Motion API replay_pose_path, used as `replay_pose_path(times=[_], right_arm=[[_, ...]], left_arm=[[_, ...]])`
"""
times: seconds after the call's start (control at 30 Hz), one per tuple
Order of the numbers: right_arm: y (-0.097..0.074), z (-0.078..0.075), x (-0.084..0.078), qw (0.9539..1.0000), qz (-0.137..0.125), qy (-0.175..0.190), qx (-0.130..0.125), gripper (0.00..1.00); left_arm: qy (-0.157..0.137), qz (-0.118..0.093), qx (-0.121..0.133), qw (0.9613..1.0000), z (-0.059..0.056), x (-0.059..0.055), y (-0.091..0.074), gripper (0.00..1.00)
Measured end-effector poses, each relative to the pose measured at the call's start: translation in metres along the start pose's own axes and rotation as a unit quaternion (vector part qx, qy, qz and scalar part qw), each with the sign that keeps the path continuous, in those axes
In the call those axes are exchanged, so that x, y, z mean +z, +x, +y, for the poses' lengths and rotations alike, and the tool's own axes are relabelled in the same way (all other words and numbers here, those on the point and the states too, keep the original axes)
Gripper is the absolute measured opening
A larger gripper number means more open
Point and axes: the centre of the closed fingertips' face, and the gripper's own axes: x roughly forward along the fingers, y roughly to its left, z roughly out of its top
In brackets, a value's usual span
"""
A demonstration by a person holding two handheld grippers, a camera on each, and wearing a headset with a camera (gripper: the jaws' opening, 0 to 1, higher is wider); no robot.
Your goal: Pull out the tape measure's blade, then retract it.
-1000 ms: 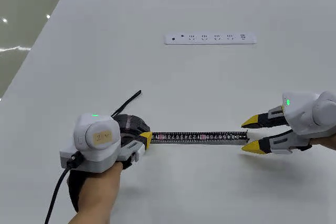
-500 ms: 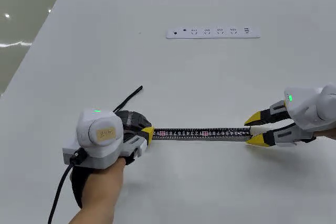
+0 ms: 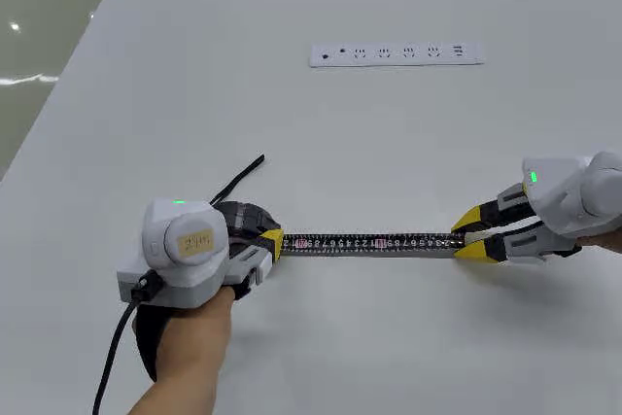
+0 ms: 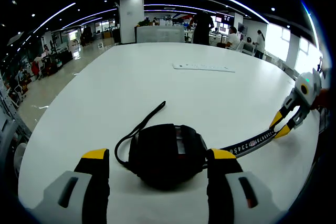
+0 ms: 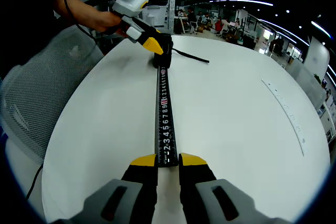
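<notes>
The black tape measure case (image 3: 245,222) (image 4: 168,153) rests on the white table, and my left gripper (image 3: 262,251) (image 4: 159,157) is shut on its sides. Its blade (image 3: 374,243) (image 5: 165,108) lies flat on the table, drawn out to the right. My right gripper (image 3: 473,235) (image 5: 168,160) is shut on the blade's tip, yellow fingertips pinched close together. In the right gripper view the case (image 5: 163,56) and the left gripper (image 5: 149,43) sit at the far end of the blade. The right gripper (image 4: 281,124) appears at the right of the left gripper view.
A white power strip (image 3: 397,53) (image 4: 203,67) lies at the far side of the table. The case's black wrist strap (image 3: 238,182) trails back to the left. The table's left edge (image 3: 58,94) drops to the floor. A black cable (image 3: 112,362) hangs from the left gripper.
My right gripper's jaws, spread wide around the blade tip a second ago, have closed onto it. The blade's length and the left gripper look unchanged.
</notes>
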Motion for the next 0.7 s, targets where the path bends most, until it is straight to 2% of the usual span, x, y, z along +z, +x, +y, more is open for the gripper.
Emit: replay_pose_path(times=[0.2, 0.33, 0.7], right_arm=[[0.0000, -0.0018, -0.0005, 1.0000, 0.002, -0.005, -0.001, 0.15], [0.0000, -0.0018, -0.0006, 1.0000, 0.003, -0.007, -0.002, 0.15], [-0.0006, -0.0016, -0.0004, 0.9999, 0.000, -0.007, -0.007, 0.15]], left_arm=[[-0.021, 0.001, 0.002, 0.9998, -0.0043, 0.0031, 0.0010, 0.71], [-0.034, 0.004, 0.006, 0.9994, -0.0028, 0.0026, 0.0019, 0.69], [-0.049, 0.009, 0.004, 0.9987, -0.0052, 0.0034, 0.0064, 0.67]])
